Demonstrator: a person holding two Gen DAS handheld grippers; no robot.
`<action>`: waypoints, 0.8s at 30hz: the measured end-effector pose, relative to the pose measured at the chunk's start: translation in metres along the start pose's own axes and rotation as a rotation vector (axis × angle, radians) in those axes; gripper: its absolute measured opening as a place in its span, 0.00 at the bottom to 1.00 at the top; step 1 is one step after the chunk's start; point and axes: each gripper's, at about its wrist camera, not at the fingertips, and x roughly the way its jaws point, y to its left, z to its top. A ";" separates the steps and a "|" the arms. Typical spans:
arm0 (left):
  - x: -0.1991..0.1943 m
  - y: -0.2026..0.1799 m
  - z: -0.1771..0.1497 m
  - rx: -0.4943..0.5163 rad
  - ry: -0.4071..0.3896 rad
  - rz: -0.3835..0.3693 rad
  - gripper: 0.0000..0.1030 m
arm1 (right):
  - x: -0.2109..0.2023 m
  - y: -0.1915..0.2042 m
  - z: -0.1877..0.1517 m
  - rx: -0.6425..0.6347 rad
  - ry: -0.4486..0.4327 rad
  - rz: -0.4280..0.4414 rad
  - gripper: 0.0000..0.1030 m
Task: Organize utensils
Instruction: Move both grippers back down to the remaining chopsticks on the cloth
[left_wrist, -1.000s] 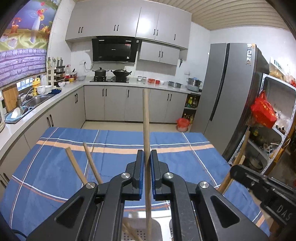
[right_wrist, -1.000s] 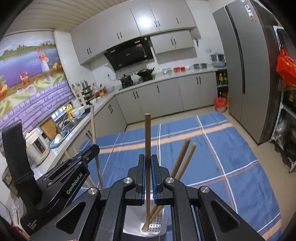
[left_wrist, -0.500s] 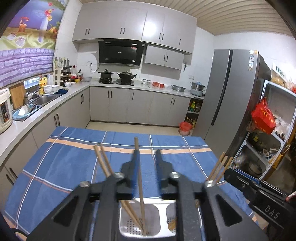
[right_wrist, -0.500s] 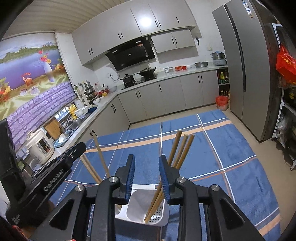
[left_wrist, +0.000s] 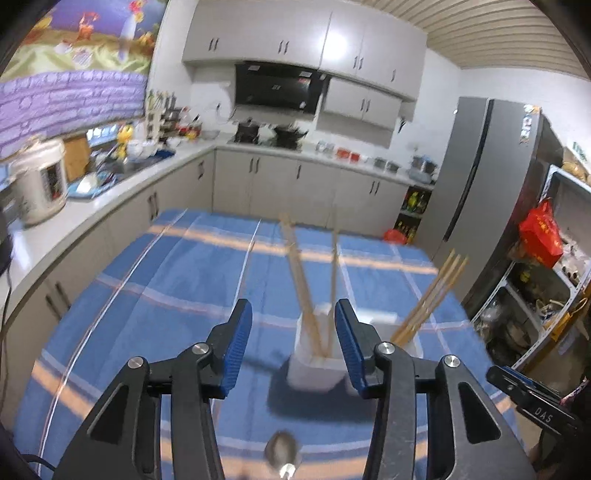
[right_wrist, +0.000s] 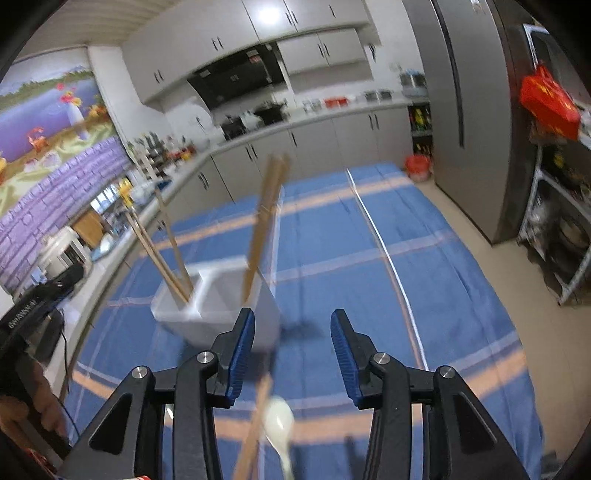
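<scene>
A white two-compartment utensil holder (left_wrist: 317, 365) stands on the blue striped tablecloth (left_wrist: 155, 295). Wooden chopsticks (left_wrist: 301, 280) lean in its left compartment and more chopsticks (left_wrist: 430, 299) in its right one. My left gripper (left_wrist: 293, 343) is open and empty, just in front of the holder. In the right wrist view the holder (right_wrist: 218, 306) sits ahead to the left with both chopstick groups (right_wrist: 264, 221) upright in it. My right gripper (right_wrist: 291, 350) is open and empty. A white spoon (right_wrist: 279, 424) and a loose chopstick (right_wrist: 255, 432) lie on the cloth below it. A metal spoon (left_wrist: 282, 454) lies below the left gripper.
A kitchen counter (left_wrist: 110, 184) with a rice cooker (left_wrist: 37, 181) runs along the left. A grey fridge (left_wrist: 491, 192) and a shelf with a red bag (left_wrist: 541, 232) stand on the right. The right gripper's body (left_wrist: 532, 398) shows at the lower right of the left view.
Both grippers have opened, letting go of their chopsticks into the holder. Both have pulled back and the holder now shows whole. Spoons have come into view on the cloth.
</scene>
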 end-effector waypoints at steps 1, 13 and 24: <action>-0.002 0.003 -0.008 -0.009 0.018 0.006 0.44 | 0.000 -0.005 -0.011 0.002 0.028 -0.004 0.45; -0.018 0.001 -0.113 -0.039 0.288 -0.077 0.44 | 0.023 0.015 -0.106 -0.143 0.275 0.060 0.45; -0.005 -0.036 -0.155 0.051 0.428 -0.160 0.44 | 0.044 0.034 -0.126 -0.304 0.308 -0.067 0.42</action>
